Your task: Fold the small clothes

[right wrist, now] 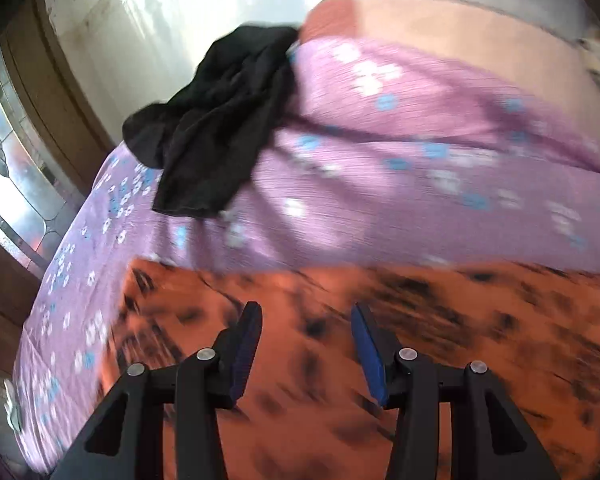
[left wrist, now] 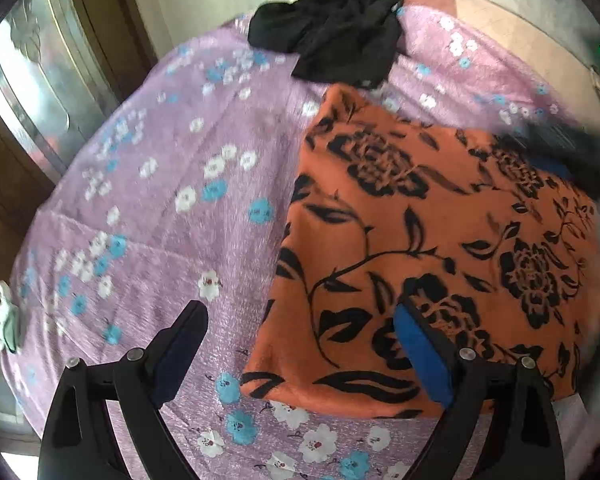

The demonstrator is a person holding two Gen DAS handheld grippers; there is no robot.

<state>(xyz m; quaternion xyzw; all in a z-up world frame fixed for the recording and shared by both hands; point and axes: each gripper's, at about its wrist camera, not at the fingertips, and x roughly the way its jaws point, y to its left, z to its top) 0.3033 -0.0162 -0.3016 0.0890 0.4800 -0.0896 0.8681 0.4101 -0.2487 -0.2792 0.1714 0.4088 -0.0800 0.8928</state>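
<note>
Left wrist view: I see the orange cloth (left wrist: 432, 248) with black flower print lying flat and folded in the right half of the frame, on a purple sheet (left wrist: 172, 200) with white and blue flowers. My left tongs (left wrist: 300, 328) stand spread wide, nothing pinched; the right finger (left wrist: 420, 356) sits over the cloth's near left corner, the left finger over bare sheet. A crumpled black garment (left wrist: 332, 28) lies at top centre, just beyond the cloth's far edge.

Right wrist view, blurred: the right tongs (right wrist: 306, 336) are partly spread over the orange cloth (right wrist: 340, 320), which fills the lower frame; nothing between the fingers. Black garment (right wrist: 216, 120) at upper left on the sheet (right wrist: 380, 160). Window at far left.
</note>
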